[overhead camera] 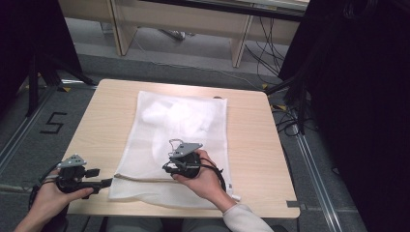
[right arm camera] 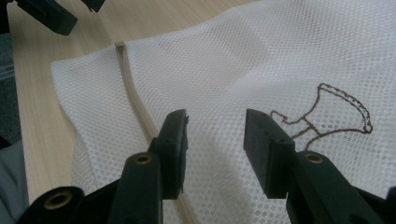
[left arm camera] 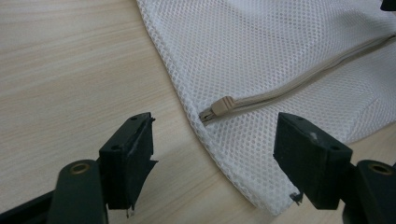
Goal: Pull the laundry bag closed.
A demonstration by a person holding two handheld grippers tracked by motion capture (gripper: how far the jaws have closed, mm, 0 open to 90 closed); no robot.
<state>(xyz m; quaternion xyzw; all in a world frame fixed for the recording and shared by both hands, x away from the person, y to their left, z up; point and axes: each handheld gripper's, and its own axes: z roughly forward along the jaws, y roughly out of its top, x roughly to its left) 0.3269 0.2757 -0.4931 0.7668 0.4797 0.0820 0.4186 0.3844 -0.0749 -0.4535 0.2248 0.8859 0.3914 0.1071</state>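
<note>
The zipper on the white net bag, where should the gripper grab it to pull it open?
Probably the small beige pull tab at the zipper's end, near the mesh bag's corner edge. It sticks out from the flat mesh, so jaws can close on it. The left gripper is open and already faces it from the bare table side; come in low from there.

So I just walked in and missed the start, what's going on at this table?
A person holds a gripper in each hand over a white mesh laundry bag lying flat on the wooden table. The left gripper is open at the bag's near left corner, its jaws either side of the beige zipper pull without gripping it. The right gripper is open over the mesh beside the zipper. Something white lies inside the bag.
</note>
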